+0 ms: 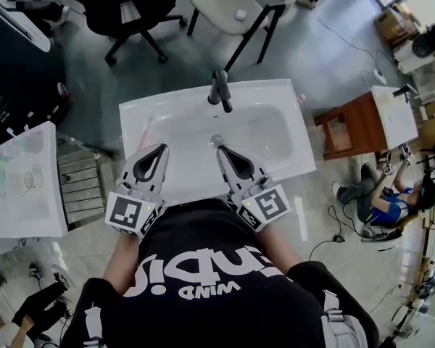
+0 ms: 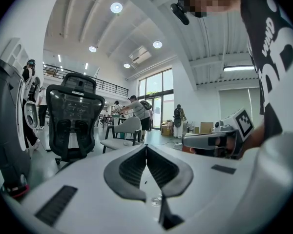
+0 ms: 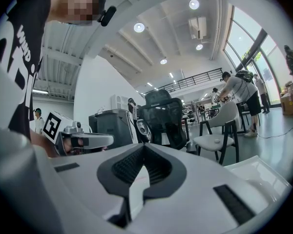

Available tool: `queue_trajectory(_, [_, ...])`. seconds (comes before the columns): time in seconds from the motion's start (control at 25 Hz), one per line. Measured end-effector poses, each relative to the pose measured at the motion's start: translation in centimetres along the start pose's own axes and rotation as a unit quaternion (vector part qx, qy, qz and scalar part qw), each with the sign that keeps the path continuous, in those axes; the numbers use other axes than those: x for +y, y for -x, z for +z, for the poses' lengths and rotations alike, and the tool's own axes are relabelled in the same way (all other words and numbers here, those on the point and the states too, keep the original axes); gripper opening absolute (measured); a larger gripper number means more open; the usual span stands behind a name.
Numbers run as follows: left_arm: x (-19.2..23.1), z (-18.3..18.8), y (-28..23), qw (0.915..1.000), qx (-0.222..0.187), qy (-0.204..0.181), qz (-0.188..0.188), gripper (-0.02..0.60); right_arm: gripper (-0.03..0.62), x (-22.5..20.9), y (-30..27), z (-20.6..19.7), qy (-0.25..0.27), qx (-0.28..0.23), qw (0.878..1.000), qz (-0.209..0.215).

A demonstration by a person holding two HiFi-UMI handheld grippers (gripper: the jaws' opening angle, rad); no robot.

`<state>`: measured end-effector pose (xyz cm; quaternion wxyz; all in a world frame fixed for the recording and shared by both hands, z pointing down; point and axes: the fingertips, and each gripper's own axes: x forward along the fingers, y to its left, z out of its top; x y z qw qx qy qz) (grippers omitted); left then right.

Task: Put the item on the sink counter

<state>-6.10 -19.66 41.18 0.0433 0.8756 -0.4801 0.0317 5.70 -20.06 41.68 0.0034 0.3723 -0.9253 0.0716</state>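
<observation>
A white sink (image 1: 275,100) with a dark faucet (image 1: 220,91) stands right in front of me. A thin pale pink thing (image 1: 146,130) lies on the sink's left counter; I cannot tell what it is. My left gripper (image 1: 163,148) hovers over the sink's near left part, shut and empty. My right gripper (image 1: 220,149) hovers over the basin near the drain (image 1: 216,141), also shut with nothing in it. In the left gripper view the jaws (image 2: 146,146) meet at the tips. The right gripper view shows its jaws (image 3: 144,146) closed the same way. Each gripper view shows the other gripper beside it.
Beyond the sink stand a black office chair (image 1: 130,13) and a beige chair (image 1: 235,6). A white table (image 1: 25,187) with small items is at the left. At the right are a wooden cabinet (image 1: 351,125) and a person (image 1: 388,194) seated on the floor.
</observation>
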Motion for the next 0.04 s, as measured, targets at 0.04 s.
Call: queue_trajectory(0.04, [0.02, -0.01, 0.03, 1.0, 0.0, 0.0, 0.002, 0.02, 0.018, 0.02, 0.05, 0.0, 0.0, 0.0, 1.0, 0.0])
